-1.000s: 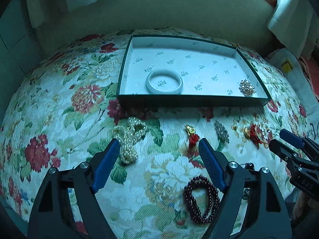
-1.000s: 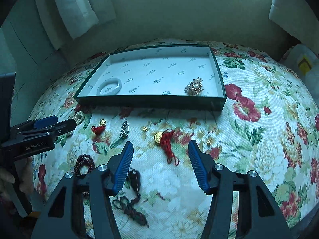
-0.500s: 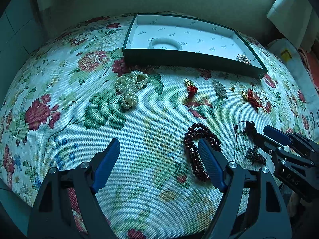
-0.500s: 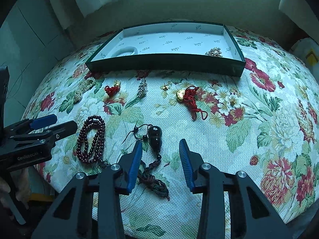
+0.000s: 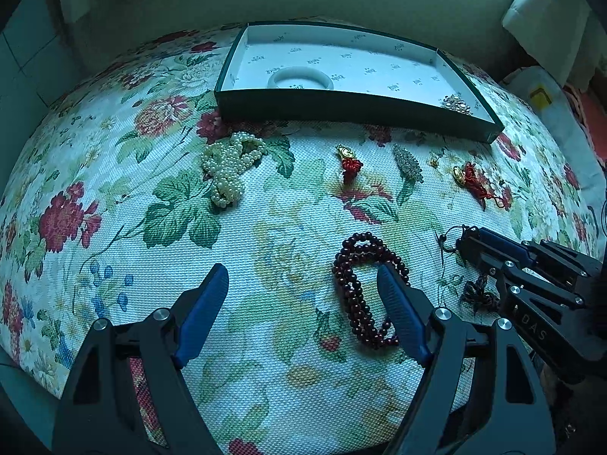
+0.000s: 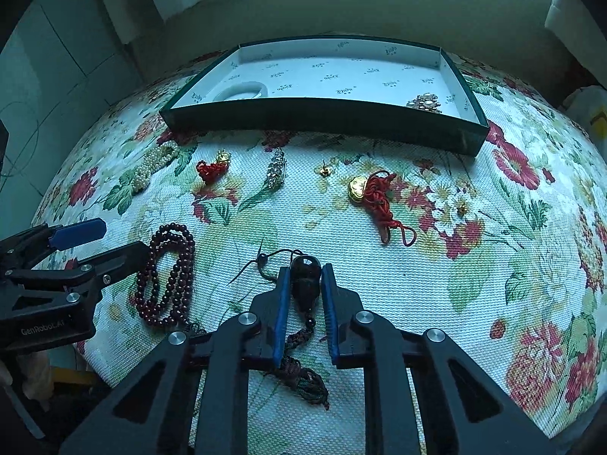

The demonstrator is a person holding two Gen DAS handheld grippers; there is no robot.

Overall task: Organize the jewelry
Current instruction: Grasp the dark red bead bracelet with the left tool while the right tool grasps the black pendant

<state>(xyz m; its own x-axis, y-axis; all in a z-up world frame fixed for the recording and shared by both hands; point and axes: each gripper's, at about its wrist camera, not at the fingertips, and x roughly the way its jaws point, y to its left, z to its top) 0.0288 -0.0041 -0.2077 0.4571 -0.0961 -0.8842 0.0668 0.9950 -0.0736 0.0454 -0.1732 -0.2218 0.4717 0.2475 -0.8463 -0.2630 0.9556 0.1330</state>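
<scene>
A dark pendant [image 6: 304, 278] on a black cord with a tassel lies on the floral cloth. My right gripper [image 6: 305, 271] is shut on it, one finger on each side; it also shows in the left wrist view [image 5: 472, 244]. My left gripper [image 5: 301, 278] is open and empty above the cloth, its right finger over a dark red bead bracelet [image 5: 362, 292], also seen in the right wrist view [image 6: 167, 276]. The green tray [image 5: 353, 108] at the back holds a white bangle [image 5: 299, 77] and a pearl brooch [image 5: 457, 104].
On the cloth before the tray lie a pearl necklace [image 5: 231, 167], a small red-tassel gold charm [image 5: 349, 161], a rhinestone clip [image 5: 408, 161], a gold ear stud [image 6: 323, 170] and a gold coin on red cord [image 6: 375, 195]. The table edge is near.
Both grippers drew back toward the near edge and lower. My right gripper narrowed from open and closed around the dark pendant. My left gripper stayed open.
</scene>
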